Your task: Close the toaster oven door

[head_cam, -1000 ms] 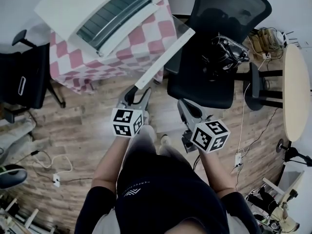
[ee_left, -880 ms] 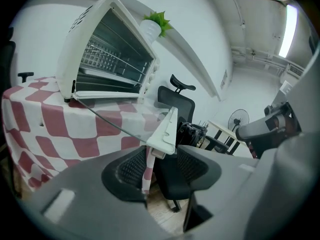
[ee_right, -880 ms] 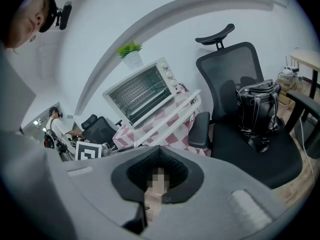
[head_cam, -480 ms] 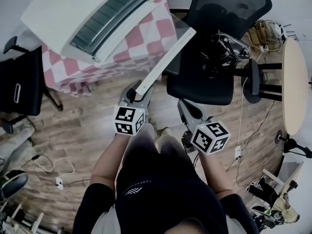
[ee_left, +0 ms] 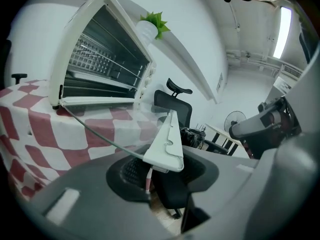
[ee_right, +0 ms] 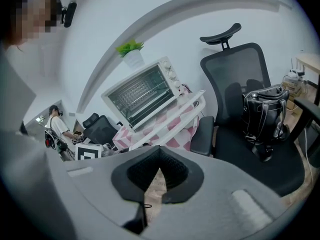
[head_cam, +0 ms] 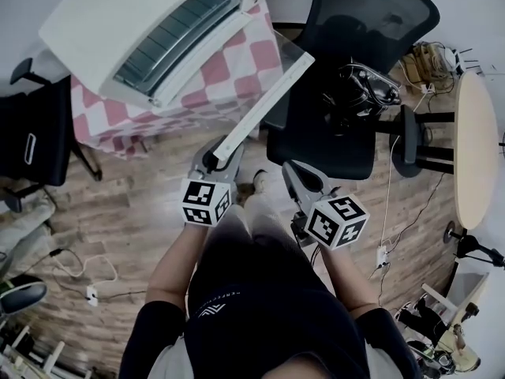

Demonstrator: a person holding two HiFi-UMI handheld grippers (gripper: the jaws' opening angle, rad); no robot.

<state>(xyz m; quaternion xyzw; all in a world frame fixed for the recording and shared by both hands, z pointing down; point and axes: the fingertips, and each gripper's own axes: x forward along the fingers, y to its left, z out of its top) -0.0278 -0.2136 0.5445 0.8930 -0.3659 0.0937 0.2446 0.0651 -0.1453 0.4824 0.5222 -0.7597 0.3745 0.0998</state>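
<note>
A white toaster oven (head_cam: 150, 30) stands on a red-and-white checked table, its glass door (head_cam: 278, 60) hanging open toward me. The door's white handle bar (head_cam: 264, 97) runs down to my left gripper (head_cam: 217, 155). In the left gripper view the bar's near end (ee_left: 166, 141) lies between the jaws of the left gripper (ee_left: 162, 176), which are closing; a gap still shows beside it. My right gripper (head_cam: 293, 178) hovers to the right over the floor, clear of the door, shut with nothing in it. The right gripper view shows the oven (ee_right: 142, 91) farther off.
A black office chair (head_cam: 347, 77) carrying a black bag (head_cam: 361, 89) stands just right of the open door. Another black chair (head_cam: 39, 133) is at the left and a round wooden table (head_cam: 477, 140) at the right. Cables (head_cam: 79, 267) trail on the wood floor. A potted plant (ee_left: 152, 21) tops the oven.
My left gripper has edged forward, so the handle's end now lies between its jaws, which have narrowed. The right gripper has barely moved.
</note>
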